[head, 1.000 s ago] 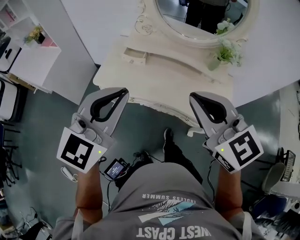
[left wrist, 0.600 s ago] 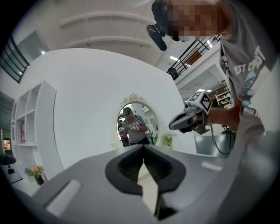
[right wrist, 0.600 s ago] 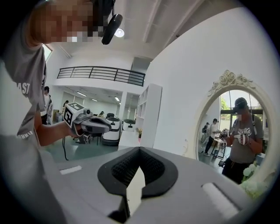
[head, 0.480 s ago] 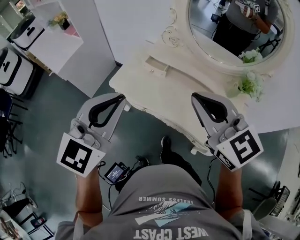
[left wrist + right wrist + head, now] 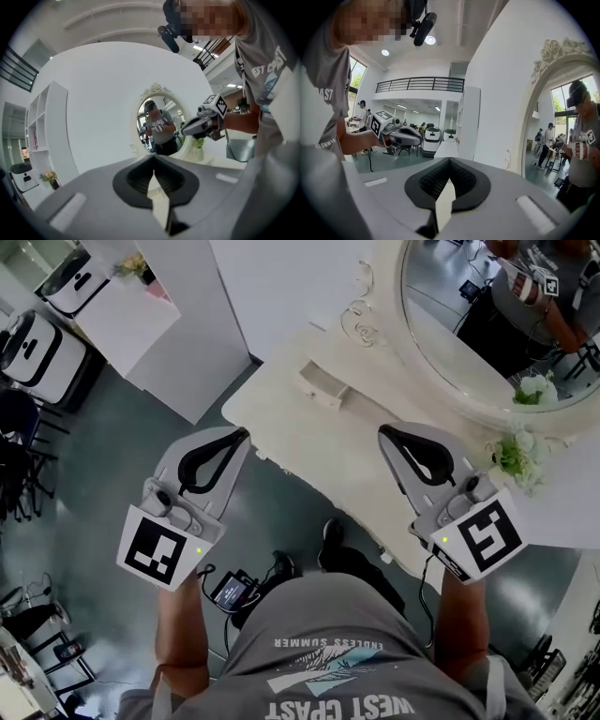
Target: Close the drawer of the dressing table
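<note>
Grey-green floor (image 5: 112, 456) fills the lower left of the head view, and a white wall (image 5: 281, 287) rises behind the furniture. Against that wall stands the cream table (image 5: 319, 437) with carved edges, and a big oval mirror (image 5: 487, 324) rises from its back. The person's reflection shows in the glass. To the left, a white cabinet (image 5: 141, 315) stands on the floor.

The person (image 5: 328, 652), in a grey printed shirt, stands in front of the table with both arms stretched forward. The left tongs (image 5: 242, 434) hang just off the table's front left corner, mostly above the floor. Their jaws are pressed together with nothing between them. The right tongs (image 5: 382, 434) reach over the table's front edge. Their jaws likewise meet at the tips and hold nothing.

The drawer (image 5: 323, 385) sits in the low raised tier at the back left of the tabletop and juts forward out of it. It lies between the two tongs and farther back, well apart from both. A small vase of flowers (image 5: 514, 457) stands on the table near the mirror's lower rim, beside the right tongs.
</note>
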A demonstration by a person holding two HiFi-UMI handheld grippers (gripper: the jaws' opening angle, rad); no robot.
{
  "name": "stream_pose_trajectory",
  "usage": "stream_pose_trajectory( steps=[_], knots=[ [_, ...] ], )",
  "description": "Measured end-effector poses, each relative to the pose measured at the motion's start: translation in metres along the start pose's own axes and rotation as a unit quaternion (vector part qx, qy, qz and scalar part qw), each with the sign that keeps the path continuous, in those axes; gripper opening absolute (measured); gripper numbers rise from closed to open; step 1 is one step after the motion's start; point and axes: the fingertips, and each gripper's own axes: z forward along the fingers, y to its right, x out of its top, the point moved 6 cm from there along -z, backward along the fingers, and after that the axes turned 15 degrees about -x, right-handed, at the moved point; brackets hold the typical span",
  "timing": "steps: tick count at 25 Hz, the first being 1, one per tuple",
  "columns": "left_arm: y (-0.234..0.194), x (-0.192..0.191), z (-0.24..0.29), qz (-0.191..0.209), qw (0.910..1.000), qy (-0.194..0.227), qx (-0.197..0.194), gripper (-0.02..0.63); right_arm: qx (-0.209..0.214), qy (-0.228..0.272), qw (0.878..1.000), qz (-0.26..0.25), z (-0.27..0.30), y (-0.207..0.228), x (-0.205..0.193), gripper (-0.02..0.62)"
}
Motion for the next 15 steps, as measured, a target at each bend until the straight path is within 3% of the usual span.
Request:
stream_pose_trajectory(
  steps=[8, 15],
  knots=[
    [-0.026, -0.010, 0.055, -0.020, 0.9989, -0.039, 0.016, 0.003, 0.033, -0.007, 0.999, 0.015, 0.038, 0.051, -0.022, 0.002],
    [-0.045, -0.022, 0.088, -0.031, 0.9980, -0.053, 0.015, 0.003, 0.045, -0.023, 0.998, 0.024, 0.062, 0.068, -0.040, 0.002]
  ],
)
